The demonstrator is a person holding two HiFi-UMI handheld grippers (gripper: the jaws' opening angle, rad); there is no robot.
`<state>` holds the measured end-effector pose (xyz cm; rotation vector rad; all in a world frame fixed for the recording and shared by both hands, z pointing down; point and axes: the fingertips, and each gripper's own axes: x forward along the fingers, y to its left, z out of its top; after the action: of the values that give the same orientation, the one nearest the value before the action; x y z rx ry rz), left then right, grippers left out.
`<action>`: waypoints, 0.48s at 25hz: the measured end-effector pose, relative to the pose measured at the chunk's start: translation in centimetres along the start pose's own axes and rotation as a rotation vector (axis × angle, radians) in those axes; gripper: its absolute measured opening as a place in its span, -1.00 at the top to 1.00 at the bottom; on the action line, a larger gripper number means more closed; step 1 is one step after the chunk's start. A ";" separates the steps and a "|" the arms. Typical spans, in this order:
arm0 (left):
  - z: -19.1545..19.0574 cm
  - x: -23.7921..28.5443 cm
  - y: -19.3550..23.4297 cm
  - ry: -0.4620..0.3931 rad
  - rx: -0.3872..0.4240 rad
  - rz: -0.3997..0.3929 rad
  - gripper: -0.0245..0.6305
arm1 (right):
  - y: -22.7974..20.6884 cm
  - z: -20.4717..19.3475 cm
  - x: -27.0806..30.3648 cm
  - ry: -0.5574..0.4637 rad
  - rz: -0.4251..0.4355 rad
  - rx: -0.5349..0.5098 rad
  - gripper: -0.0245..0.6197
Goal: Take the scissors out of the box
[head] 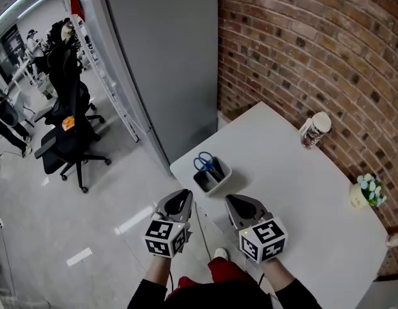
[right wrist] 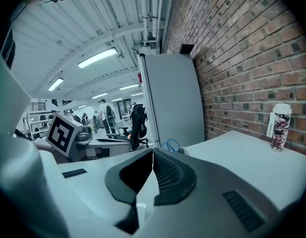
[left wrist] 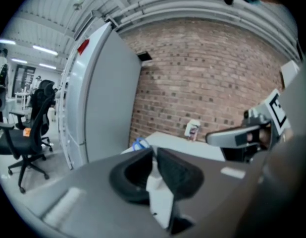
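**Scissors in the box, both grippers just short of it**

The scissors [head: 205, 161] are seen standing in the small white box [head: 220, 181] with their blue handles up. The box is set on the white bench [head: 295, 192], near the bench corner at 10 o'clock in the head view. The left gripper [head: 183, 196] is held about over the bench edge, at 7 o'clock from the box, its jaws parted by a narrow gap and empty. The right gripper [head: 232, 201] is held over the bench at 5 o'clock from the box, clenched tip to tip on nothing. Both are kept apart from the box. A capped cup [head: 314, 130] is placed at 2 o'clock from the box, beside the brick wall [head: 315, 44], and a small potted plant [head: 367, 190] at 3 o'clock, well apart
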<state>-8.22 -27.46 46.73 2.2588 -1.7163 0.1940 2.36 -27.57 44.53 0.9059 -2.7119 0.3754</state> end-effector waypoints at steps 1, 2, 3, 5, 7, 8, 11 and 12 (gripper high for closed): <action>0.0 0.4 0.2 0.001 -0.004 0.007 0.84 | -0.3 0.1 0.3 0.002 0.006 0.000 0.90; 0.0 0.8 0.5 0.003 -0.008 0.015 0.84 | -0.5 0.1 0.5 0.005 0.012 0.001 0.90; -0.1 1.3 0.7 0.007 -0.013 0.022 0.84 | -0.7 0.1 0.8 0.009 0.018 0.001 0.90; -0.3 2.1 1.2 0.018 -0.026 0.033 0.82 | -1.3 0.1 1.4 0.017 0.029 -0.001 0.90; -0.3 3.0 1.8 0.029 -0.035 0.046 0.80 | -1.7 0.2 1.9 0.025 0.039 0.000 0.90; -0.4 3.4 2.0 0.034 -0.038 0.051 0.79 | -2.0 0.2 2.2 0.029 0.043 0.001 0.90; -0.3 4.6 2.6 0.048 -0.053 0.064 0.74 | -2.7 0.0 2.9 0.041 0.059 0.000 0.90; -0.4 5.0 2.8 0.053 -0.056 0.069 0.73 | -2.9 -0.1 3.2 0.047 0.065 0.000 0.90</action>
<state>-9.51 -32.62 48.92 2.1373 -1.7514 0.2165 1.68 -31.56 46.11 0.8000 -2.7030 0.4050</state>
